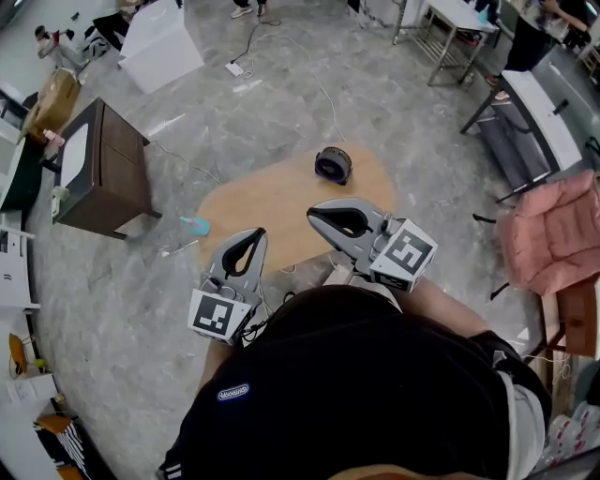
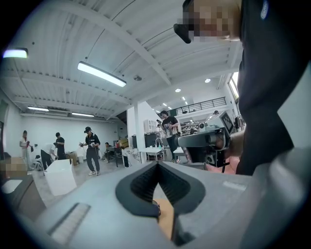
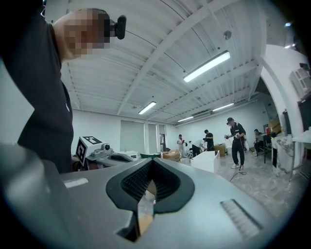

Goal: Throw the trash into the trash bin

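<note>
A small dark round trash bin [image 1: 333, 165] stands at the far end of a low oval wooden table [image 1: 281, 202]. A light blue piece of trash [image 1: 195, 225] lies on the floor by the table's left edge, with a thin pale stick [image 1: 178, 248] beside it. My left gripper [image 1: 254, 235] is held up over the table's near left edge, shut and empty. My right gripper [image 1: 315, 215] hovers over the near middle of the table, also shut with nothing in it. In the left gripper view my left gripper [image 2: 156, 165] points level into the room. My right gripper [image 3: 151, 163] does the same in its own view.
A dark brown cabinet [image 1: 101, 171] stands left of the table and a white box [image 1: 159, 44] farther back. A pink padded chair [image 1: 555, 230] is at the right, with metal tables [image 1: 459, 23] behind it. A cable [image 1: 323, 94] runs across the grey floor. Several people [image 2: 91, 148] stand in the room.
</note>
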The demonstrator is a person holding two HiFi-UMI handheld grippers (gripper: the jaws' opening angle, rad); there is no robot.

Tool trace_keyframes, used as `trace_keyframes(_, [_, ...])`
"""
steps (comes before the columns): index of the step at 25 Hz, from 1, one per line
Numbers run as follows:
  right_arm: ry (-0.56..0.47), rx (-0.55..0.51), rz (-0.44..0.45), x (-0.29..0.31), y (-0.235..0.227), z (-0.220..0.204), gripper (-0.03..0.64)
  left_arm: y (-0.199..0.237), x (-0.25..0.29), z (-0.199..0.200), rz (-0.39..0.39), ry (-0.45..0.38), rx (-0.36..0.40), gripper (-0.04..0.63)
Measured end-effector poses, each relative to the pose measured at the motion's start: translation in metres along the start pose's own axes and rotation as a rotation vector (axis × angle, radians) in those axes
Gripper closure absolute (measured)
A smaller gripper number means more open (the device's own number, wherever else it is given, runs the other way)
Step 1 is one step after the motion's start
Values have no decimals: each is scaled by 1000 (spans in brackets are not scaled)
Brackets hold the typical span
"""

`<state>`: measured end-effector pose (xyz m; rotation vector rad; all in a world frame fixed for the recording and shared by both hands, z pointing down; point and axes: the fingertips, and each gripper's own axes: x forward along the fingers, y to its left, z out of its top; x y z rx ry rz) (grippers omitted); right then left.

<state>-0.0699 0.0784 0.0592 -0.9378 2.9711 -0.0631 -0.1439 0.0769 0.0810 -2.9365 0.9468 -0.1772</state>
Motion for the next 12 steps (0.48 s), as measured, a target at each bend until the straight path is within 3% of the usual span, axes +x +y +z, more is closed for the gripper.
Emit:
trace_keyframes(7, [15,-7,-76,3,-8,8,589,27,-10,-10,-29,23,-1,589])
trace_keyframes(12, [38,-11,-138,-40,-26,17,589,-5,17,0,-64,20,-9,589])
